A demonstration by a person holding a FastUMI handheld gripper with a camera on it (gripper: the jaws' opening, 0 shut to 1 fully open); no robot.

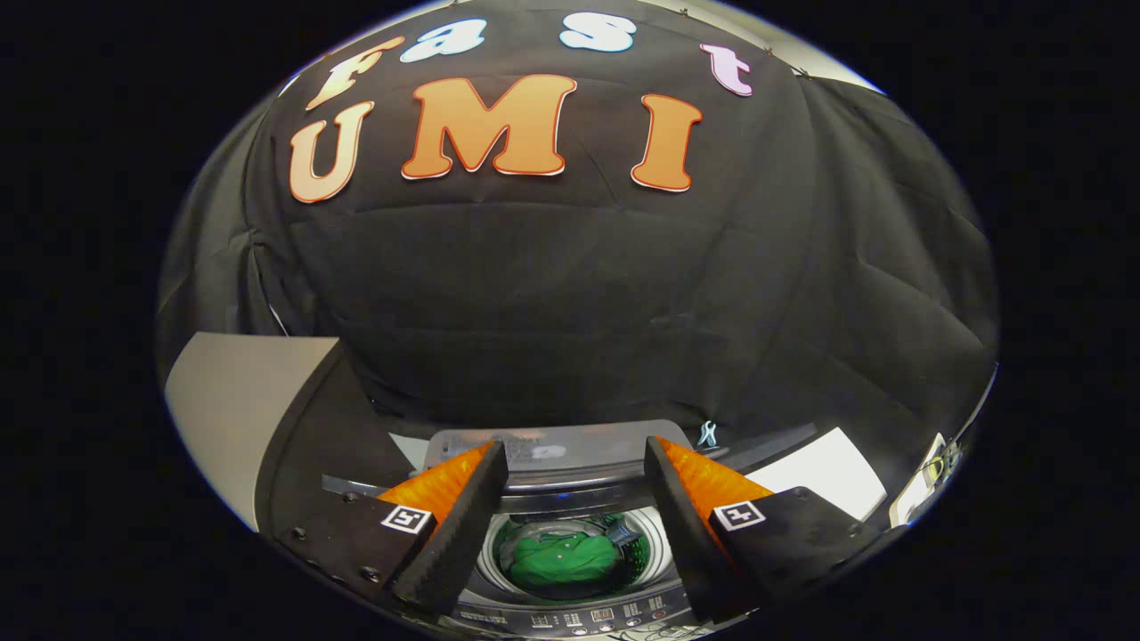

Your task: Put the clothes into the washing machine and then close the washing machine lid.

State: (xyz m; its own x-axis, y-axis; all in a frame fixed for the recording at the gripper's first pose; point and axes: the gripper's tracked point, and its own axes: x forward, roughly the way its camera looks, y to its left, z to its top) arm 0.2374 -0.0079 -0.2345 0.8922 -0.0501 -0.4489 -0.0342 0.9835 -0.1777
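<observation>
Gripper view, bottom centre: gripper (577, 485) jaws apart, empty, above green clothes (559, 556) in washing machine (570, 614); raised lid (570, 450) could slip if nudged off-centre.

Black cloth wall (579, 294), pale panel (232, 401) beside it.

a green garment (563, 558) lay in the silver-grey drum of the washing machine (570, 614), whose raised lid (570, 454) was grey.
</observation>
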